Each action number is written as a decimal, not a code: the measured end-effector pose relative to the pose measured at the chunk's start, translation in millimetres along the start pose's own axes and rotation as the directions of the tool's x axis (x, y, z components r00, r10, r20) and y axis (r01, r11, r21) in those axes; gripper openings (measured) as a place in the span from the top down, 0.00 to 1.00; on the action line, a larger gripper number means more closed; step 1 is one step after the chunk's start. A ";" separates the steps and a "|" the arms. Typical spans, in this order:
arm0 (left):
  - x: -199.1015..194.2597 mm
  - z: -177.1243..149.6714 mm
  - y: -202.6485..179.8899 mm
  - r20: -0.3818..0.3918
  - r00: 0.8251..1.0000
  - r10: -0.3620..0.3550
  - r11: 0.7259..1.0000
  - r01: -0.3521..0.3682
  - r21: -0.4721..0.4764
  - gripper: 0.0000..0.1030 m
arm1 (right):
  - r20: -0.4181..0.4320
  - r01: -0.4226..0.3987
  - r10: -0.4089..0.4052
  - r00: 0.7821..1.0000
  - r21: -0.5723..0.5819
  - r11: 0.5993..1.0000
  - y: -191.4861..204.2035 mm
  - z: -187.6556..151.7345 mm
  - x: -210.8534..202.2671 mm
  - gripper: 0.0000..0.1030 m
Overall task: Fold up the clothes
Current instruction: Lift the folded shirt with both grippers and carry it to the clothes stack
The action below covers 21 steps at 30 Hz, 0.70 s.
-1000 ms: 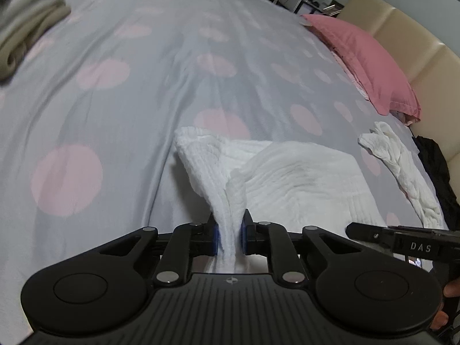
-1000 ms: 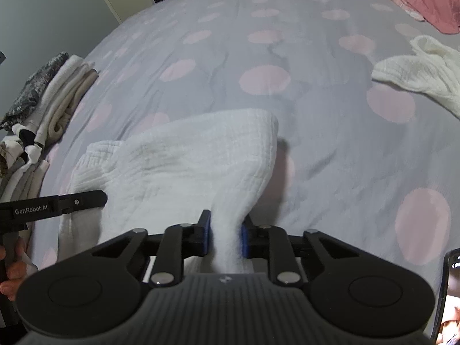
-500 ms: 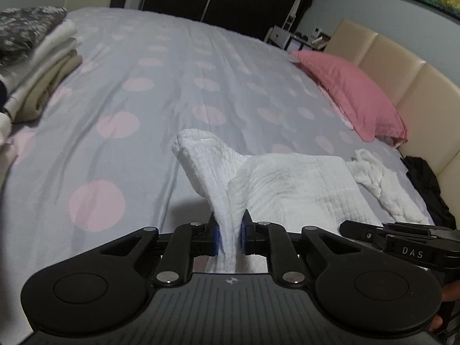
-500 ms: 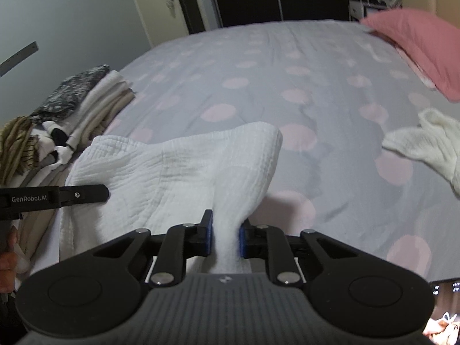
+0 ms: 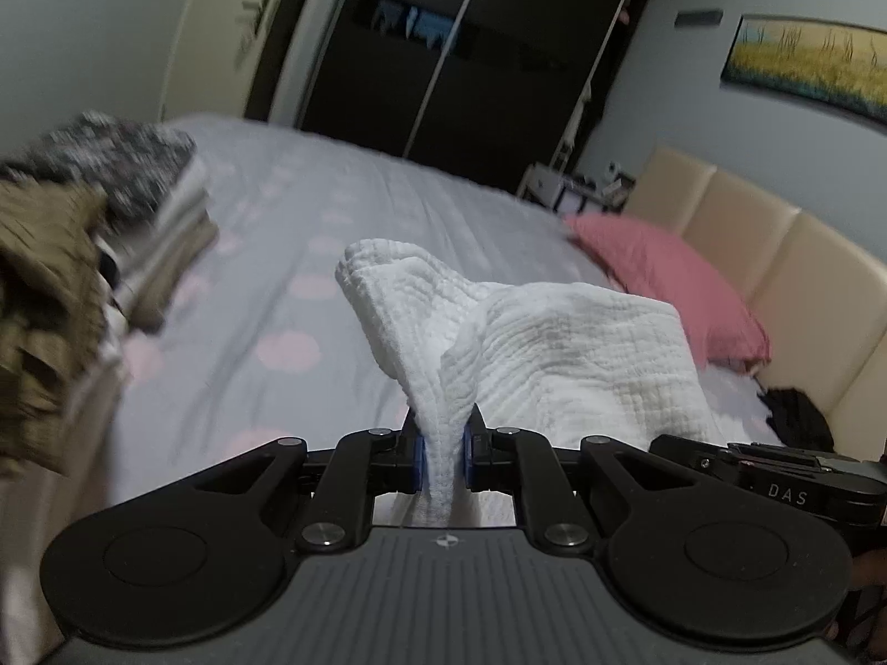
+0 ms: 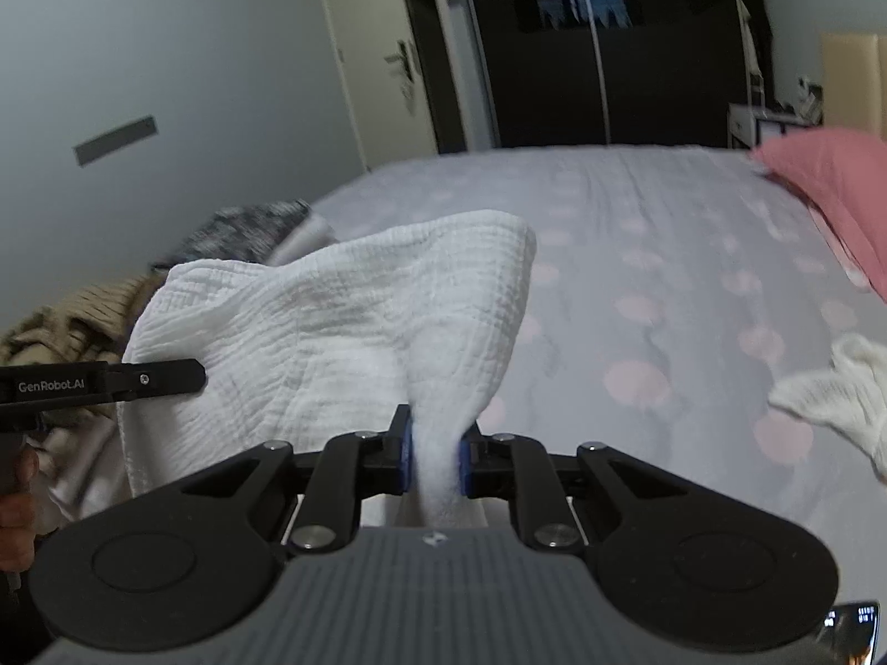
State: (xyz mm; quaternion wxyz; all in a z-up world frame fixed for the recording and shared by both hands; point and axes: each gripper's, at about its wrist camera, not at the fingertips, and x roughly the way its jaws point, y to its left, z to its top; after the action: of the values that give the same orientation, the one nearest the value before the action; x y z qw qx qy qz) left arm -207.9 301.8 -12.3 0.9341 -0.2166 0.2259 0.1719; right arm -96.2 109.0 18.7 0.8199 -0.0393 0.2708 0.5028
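left tool (image 5: 442, 457) clenched on white cloth (image 5: 554, 343) | right tool (image 6: 435, 457) gripping the same cloth, above the bed (image 6: 637, 255) | blurred pile (image 5: 83, 255) at left, probably folded clothes

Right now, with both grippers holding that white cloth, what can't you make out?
- White cloth: lower edge hidden behind the left gripper and right gripper.
- Folded pile: motion-blurred in the left view, items indistinct.
- Second white garment: cut off by the right view's edge.

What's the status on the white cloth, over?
Left gripper and right gripper shut on white cloth. Cloth lifted above bed. Nothing in the way.
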 end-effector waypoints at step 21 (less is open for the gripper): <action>-208.6 139.3 29.2 0.369 0.907 0.202 0.947 -0.276 0.161 0.90 | 0.173 -0.433 0.446 0.878 -0.110 0.895 123.5 133.7 -48.2 0.84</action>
State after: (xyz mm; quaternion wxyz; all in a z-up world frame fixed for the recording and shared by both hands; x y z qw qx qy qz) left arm -346.7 347.2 193.7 0.9485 -0.0536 0.0989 0.2962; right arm -163.4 176.0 181.3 0.7049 0.0443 0.1744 0.6861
